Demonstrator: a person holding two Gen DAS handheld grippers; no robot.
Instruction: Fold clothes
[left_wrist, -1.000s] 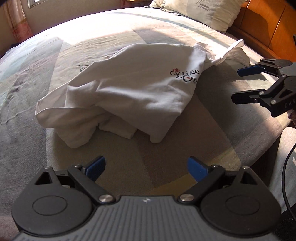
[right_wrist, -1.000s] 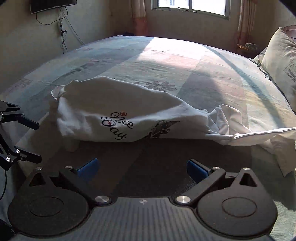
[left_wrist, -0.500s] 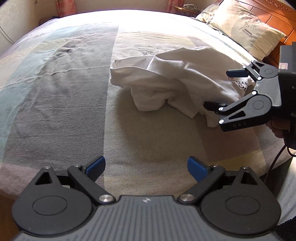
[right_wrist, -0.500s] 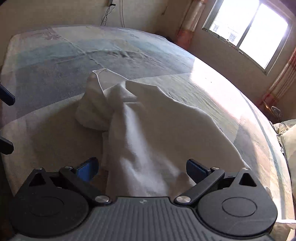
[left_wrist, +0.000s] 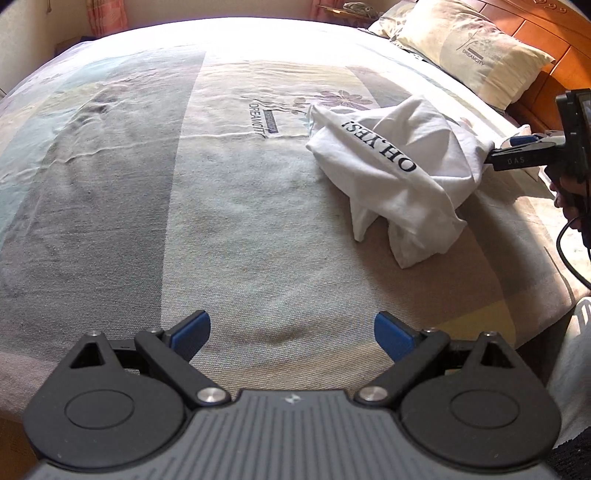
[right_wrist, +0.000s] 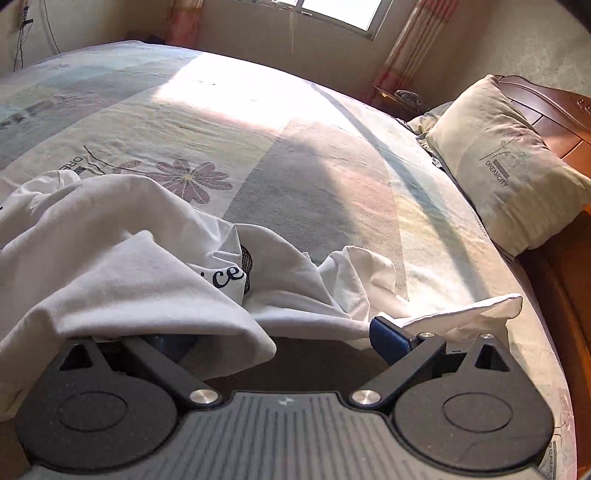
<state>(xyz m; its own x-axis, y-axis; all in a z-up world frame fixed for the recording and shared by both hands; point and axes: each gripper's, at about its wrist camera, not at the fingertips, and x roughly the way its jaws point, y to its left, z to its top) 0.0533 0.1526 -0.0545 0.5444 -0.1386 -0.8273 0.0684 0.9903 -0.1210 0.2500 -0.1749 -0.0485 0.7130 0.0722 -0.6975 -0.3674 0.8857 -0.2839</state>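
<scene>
The white T-shirt (left_wrist: 399, 166) sits in a crumpled heap on the bed (left_wrist: 221, 221), over toward the pillow (left_wrist: 472, 59) side, lettering twisted across its folds, one corner trailing down toward the near edge. Nothing about it is flat or squared; it is a bunched mound.

In the right wrist view the cloth is right up against the right gripper (right_wrist: 280, 332). Its fingers are spread wide, and fabric drapes over the left finger so the blue pad is nearly buried, while the right pad (right_wrist: 388, 338) shows clear with a loose tongue of cloth just beyond it. Whether any cloth lies between the pads, ready to be pinched, I cannot tell.

The left gripper (left_wrist: 291, 332) hangs well apart from the shirt over bare bedspread, fingers wide, holding nothing.

Now the risks. With folds stacked this thick, a closing pinch could catch several layers at once, and lifting that would drag the whole bundle instead of opening it. The drape over the buried finger could snag on the linkage and pull the shirt sideways. And one gripper working alone leaves the far side unanchored, so the heap may simply slide across the bedspread.
</scene>
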